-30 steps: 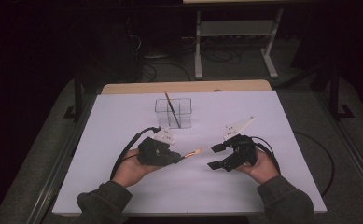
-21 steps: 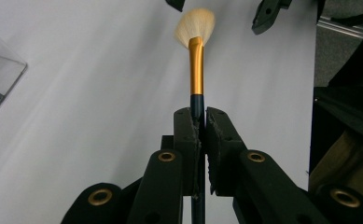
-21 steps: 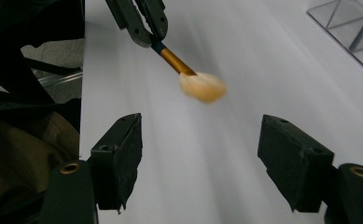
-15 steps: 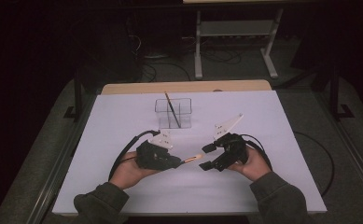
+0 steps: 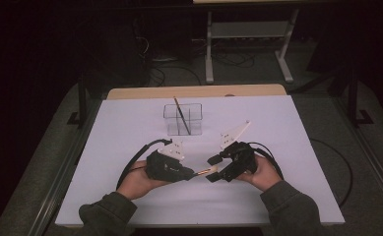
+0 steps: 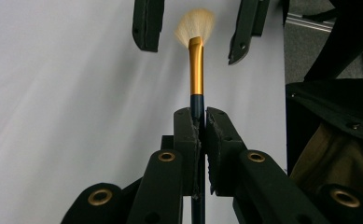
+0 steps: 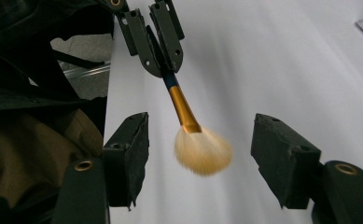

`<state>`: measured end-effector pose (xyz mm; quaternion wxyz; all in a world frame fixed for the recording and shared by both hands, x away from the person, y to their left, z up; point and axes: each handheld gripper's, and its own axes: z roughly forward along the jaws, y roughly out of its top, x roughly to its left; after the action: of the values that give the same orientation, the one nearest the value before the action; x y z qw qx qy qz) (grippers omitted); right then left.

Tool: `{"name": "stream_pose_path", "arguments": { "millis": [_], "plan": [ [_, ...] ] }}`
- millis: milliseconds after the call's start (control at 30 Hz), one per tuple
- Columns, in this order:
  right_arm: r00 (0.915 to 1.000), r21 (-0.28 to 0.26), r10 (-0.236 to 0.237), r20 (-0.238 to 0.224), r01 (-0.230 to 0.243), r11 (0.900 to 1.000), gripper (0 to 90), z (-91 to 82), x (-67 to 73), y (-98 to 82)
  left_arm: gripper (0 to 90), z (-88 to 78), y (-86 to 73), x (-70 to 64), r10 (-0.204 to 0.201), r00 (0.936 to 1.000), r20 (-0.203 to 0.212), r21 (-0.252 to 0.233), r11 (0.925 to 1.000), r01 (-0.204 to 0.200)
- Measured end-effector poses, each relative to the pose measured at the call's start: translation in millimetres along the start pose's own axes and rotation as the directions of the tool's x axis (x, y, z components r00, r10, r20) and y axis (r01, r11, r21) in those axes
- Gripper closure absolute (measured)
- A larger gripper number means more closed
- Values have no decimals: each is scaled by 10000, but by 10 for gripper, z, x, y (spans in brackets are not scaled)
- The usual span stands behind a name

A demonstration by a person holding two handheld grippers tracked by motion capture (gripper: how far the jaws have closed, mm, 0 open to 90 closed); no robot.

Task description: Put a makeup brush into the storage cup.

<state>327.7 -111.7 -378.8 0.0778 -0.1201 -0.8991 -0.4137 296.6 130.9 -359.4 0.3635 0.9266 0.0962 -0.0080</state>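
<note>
Here the left claw (image 5: 191, 174) was clamped tight on the dark handle of a fan brush (image 6: 196, 70), holding it level above the white surface (image 5: 287, 128), near the middle of its near edge, with the gold ferrule and pale bristles (image 7: 202, 151) pointing toward the right claw (image 5: 212, 167). The right claw's jaws had just been closing but stood well apart, the bristle tuft between them and neither pad touching it. This looked like a hand-over, and to do it well the right claw would probably have to push further along, past the soft bristles, so that its pads met the ferrule or handle; closing on the hair would give a poor hold and could splay it. The left claw ought to keep its clamp until the right one had bitten firmly. Toward the far edge, at the middle, stood a clear divided box (image 5: 181, 119) with another brush (image 5: 181, 115) leaning in it, well apart from both claws. The surface to either side lay bare out to its left and right edges, so there was ample room to swing the brush.
</note>
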Motion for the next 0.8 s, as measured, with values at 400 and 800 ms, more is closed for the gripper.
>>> {"name": "stream_pose_path", "arguments": {
  "millis": [400,800],
  "plan": [
    [9976,92,-136,-679,143,9999,531,14,-3,-1,832,31,27,-12,221,9992,333,5,9998,-222],
    [9914,267,-303,-1270,340,9991,679,29,-1,-6,832,46,54,-22,431,9974,574,93,9990,-437]
  ]
}}
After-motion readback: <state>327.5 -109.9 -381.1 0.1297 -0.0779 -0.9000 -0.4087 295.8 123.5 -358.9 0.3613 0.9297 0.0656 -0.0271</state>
